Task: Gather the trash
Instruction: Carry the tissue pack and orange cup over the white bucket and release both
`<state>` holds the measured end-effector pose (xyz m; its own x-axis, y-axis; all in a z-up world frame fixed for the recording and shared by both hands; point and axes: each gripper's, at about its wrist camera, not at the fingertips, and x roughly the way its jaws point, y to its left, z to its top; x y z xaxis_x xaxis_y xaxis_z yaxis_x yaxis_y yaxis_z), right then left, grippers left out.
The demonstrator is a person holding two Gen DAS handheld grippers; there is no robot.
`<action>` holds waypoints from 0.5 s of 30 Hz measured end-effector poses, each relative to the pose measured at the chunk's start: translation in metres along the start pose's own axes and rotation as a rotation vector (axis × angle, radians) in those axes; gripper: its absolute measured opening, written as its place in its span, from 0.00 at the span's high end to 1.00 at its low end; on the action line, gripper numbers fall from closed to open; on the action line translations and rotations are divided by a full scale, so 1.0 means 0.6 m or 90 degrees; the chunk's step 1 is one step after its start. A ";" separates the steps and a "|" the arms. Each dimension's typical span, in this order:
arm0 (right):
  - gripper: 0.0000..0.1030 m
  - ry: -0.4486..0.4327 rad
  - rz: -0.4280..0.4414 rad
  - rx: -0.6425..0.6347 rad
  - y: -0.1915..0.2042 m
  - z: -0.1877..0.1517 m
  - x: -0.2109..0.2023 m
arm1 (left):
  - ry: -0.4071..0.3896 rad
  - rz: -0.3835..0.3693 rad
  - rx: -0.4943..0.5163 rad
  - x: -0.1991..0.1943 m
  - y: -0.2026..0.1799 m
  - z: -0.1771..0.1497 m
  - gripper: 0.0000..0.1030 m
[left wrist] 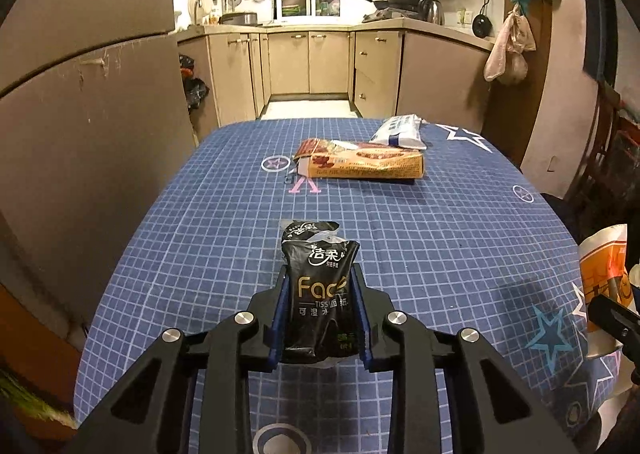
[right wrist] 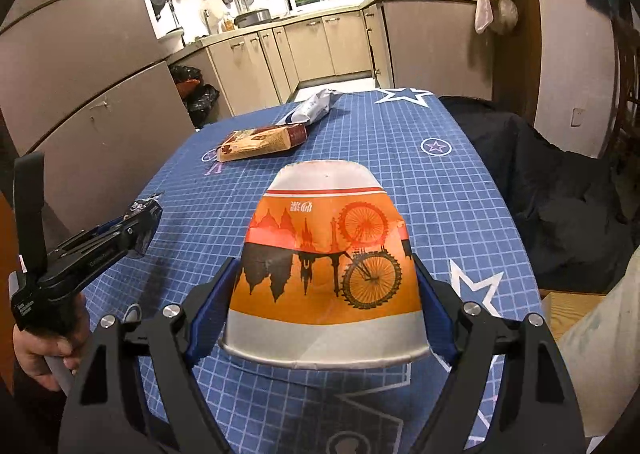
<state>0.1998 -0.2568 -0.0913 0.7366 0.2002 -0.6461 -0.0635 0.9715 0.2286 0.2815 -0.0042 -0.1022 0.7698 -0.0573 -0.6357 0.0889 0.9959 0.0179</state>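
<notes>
My left gripper (left wrist: pixel 320 294) is shut on a black tissue packet (left wrist: pixel 318 286) with gold "Face" lettering, held above the blue checked tablecloth (left wrist: pixel 440 238). My right gripper (right wrist: pixel 326 286) is shut on an orange and white paper cup (right wrist: pixel 326 254) printed with bicycles and a skyline, held on its side. The left gripper with the packet (right wrist: pixel 142 215) shows at the left of the right wrist view (right wrist: pixel 92 250). The cup's edge (left wrist: pixel 604 270) shows at the right of the left wrist view. A brown snack box (left wrist: pixel 360 163) and a white and blue wrapper (left wrist: pixel 400 131) lie at the table's far end.
A grey cabinet (left wrist: pixel 80 113) stands close along the table's left side. Black rubbish bags (right wrist: pixel 200 93) sit on the floor by the kitchen cabinets. A dark cloth-covered seat (right wrist: pixel 540 189) is at the table's right. Kitchen counters (left wrist: pixel 308 61) lie beyond the table.
</notes>
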 end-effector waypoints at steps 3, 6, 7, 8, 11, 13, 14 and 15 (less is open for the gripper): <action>0.24 -0.005 0.001 0.002 -0.001 0.000 -0.006 | -0.012 0.001 0.006 -0.009 -0.006 0.003 0.73; 0.24 -0.010 0.002 0.003 -0.003 -0.001 -0.014 | -0.019 0.002 0.012 -0.015 -0.011 0.006 0.74; 0.24 -0.013 0.002 0.003 -0.004 -0.001 -0.017 | -0.022 0.001 0.015 -0.018 -0.014 0.007 0.74; 0.24 -0.015 0.003 0.004 -0.005 -0.001 -0.020 | -0.025 0.000 0.018 -0.020 -0.017 0.009 0.74; 0.24 -0.023 0.001 0.006 -0.008 0.001 -0.029 | -0.040 -0.002 0.034 -0.029 -0.034 0.015 0.74; 0.24 -0.031 -0.003 0.009 -0.012 0.002 -0.040 | -0.052 -0.006 0.048 -0.037 -0.051 0.020 0.74; 0.24 -0.035 -0.005 0.010 -0.015 0.003 -0.045 | -0.057 -0.010 0.054 -0.040 -0.059 0.022 0.74; 0.24 -0.040 -0.009 0.012 -0.019 0.005 -0.053 | -0.062 -0.014 0.060 -0.044 -0.066 0.025 0.74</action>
<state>0.1790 -0.2749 -0.0711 0.7786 0.1774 -0.6019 -0.0409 0.9715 0.2335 0.2672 -0.0434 -0.0747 0.8241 -0.0895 -0.5594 0.1611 0.9837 0.0800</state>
